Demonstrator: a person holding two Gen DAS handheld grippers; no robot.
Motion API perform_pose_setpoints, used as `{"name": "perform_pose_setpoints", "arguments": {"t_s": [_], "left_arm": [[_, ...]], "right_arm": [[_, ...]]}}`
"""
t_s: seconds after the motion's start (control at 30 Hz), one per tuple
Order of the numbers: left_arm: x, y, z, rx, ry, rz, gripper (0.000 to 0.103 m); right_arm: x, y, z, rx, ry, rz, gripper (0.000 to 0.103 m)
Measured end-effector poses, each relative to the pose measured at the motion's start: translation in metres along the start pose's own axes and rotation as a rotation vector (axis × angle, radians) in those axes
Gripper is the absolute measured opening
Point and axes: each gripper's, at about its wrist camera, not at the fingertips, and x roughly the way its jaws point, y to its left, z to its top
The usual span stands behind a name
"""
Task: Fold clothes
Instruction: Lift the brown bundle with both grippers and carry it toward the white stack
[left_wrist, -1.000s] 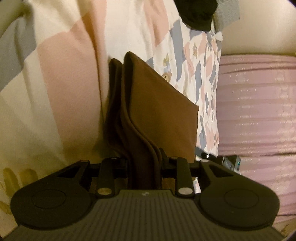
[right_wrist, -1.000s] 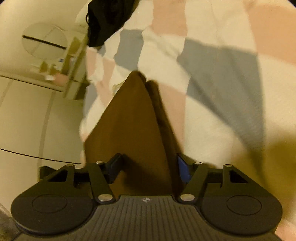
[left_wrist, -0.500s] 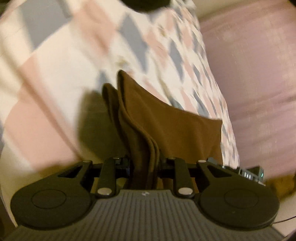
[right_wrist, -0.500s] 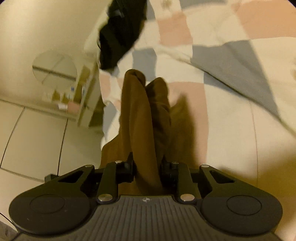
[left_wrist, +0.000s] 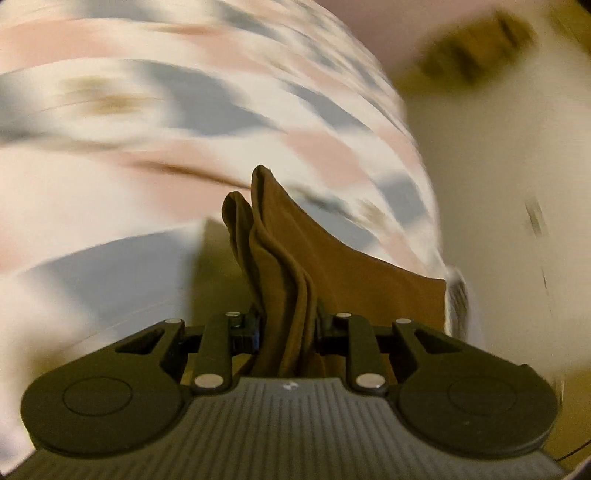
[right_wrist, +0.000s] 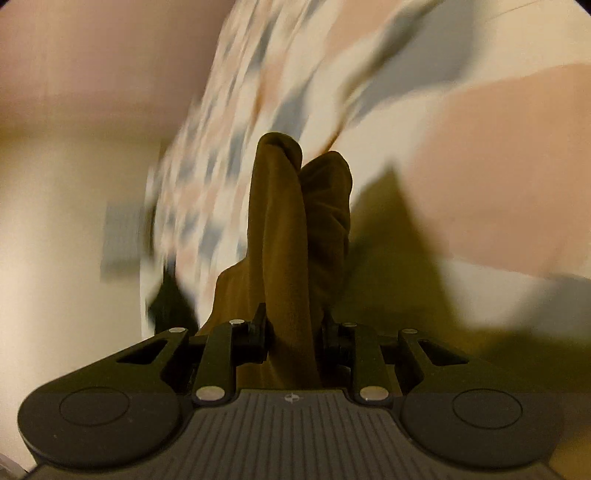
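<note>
Both the left gripper (left_wrist: 288, 328) and right gripper (right_wrist: 295, 332) have jaws clamped on the bunched brown cloth (left_wrist: 295, 266) above a blurred patchwork bedspread (left_wrist: 147, 110).

Bed (left_wrist: 184, 122) covered by patchwork bedspread (right_wrist: 480, 177), pink, grey and cream blocks; heavy motion blur. Dark item (right_wrist: 168, 302) at bed edge, identity unclear.

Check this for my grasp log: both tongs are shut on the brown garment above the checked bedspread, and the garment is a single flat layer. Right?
Not quite. The left tongs and right tongs are each shut on the brown garment above the checked bedspread, but it is bunched in several folded layers, not a single flat one. The left wrist view shows the stacked edges.
</note>
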Motion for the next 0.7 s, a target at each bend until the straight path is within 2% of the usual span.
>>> {"name": "perform_pose_setpoints", "arguments": {"t_s": [0.1, 0.2, 0.3, 0.4, 0.47, 0.57, 0.7], "left_arm": [[0.065, -0.080, 0.030, 0.173, 0.083, -0.113, 0.020], [0.126, -0.177, 0.053, 0.362, 0.131, -0.252, 0.020], [0.187, -0.276, 0.067, 0.506, 0.184, -0.380, 0.020], [0.249, -0.366, 0.075, 0.644, 0.226, -0.466, 0.020], [0.276, -0.388, 0.077, 0.675, 0.251, -0.481, 0.020], [0.311, -0.404, 0.078, 0.695, 0.287, -0.485, 0.020], [0.357, -0.426, 0.079, 0.720, 0.336, -0.491, 0.020]], "right_arm": [[-0.073, -0.018, -0.020, 0.094, -0.255, 0.000, 0.025], [-0.144, -0.032, -0.037, 0.157, -0.508, 0.019, 0.025], [-0.210, -0.045, -0.050, 0.196, -0.767, 0.054, 0.025], [-0.267, -0.058, -0.056, 0.227, -1.020, 0.087, 0.025], [-0.294, -0.066, -0.054, 0.259, -1.169, 0.102, 0.025], [-0.322, -0.080, -0.040, 0.311, -1.337, 0.110, 0.025], [-0.337, -0.099, -0.019, 0.361, -1.455, 0.102, 0.025]]}}
